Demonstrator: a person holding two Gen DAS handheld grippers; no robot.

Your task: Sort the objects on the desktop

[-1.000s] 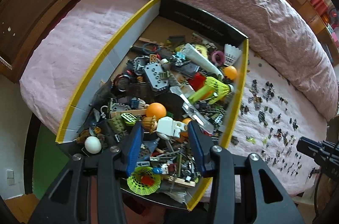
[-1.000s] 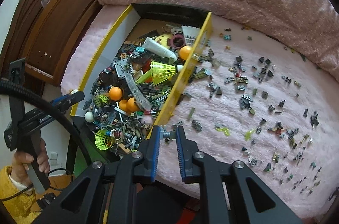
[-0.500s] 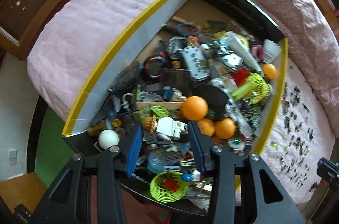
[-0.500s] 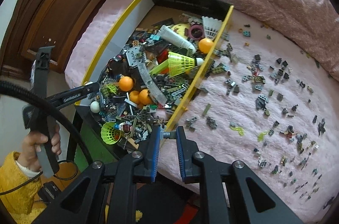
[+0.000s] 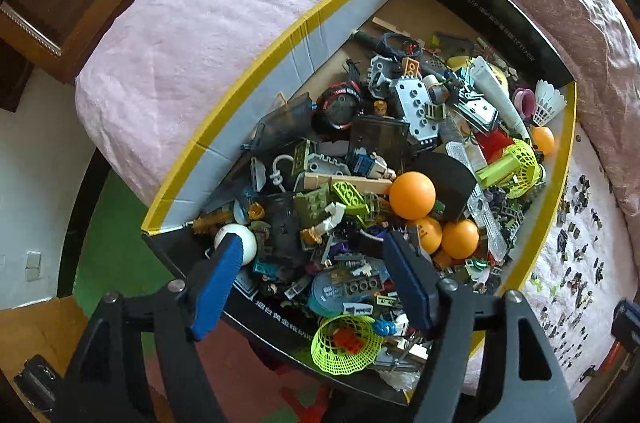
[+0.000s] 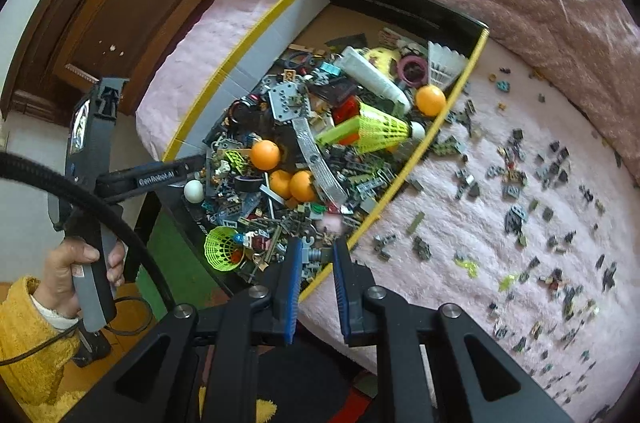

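Left hand-held gripper hangs nose-down over the near end of the box, and its jaws have just been opening: they stand wide now, blue pads apart, nothing pinched between them. Directly under that gap sits the jumble at the box's near wall: a small white-and-tan figure lies just beyond the fingertips, slightly left of the gap's middle, and a pale blue round lid sits nearer, low in the gap. A white ball peeks out behind the left pad; three orange balls crowd just beyond the right pad. My read: the left hand is nearer the pile and lined up for a straight drop, though which piece it wants I cannot tell.

Moving right, the right hand-held gripper is narrow, clamped on a small grey piece whose long axis runs across from pad to pad. It hovers at the box's near right corner, over the yellow rim. Further right, the pink bed carries the scattered sorted bits, likely where that grey piece belongs.
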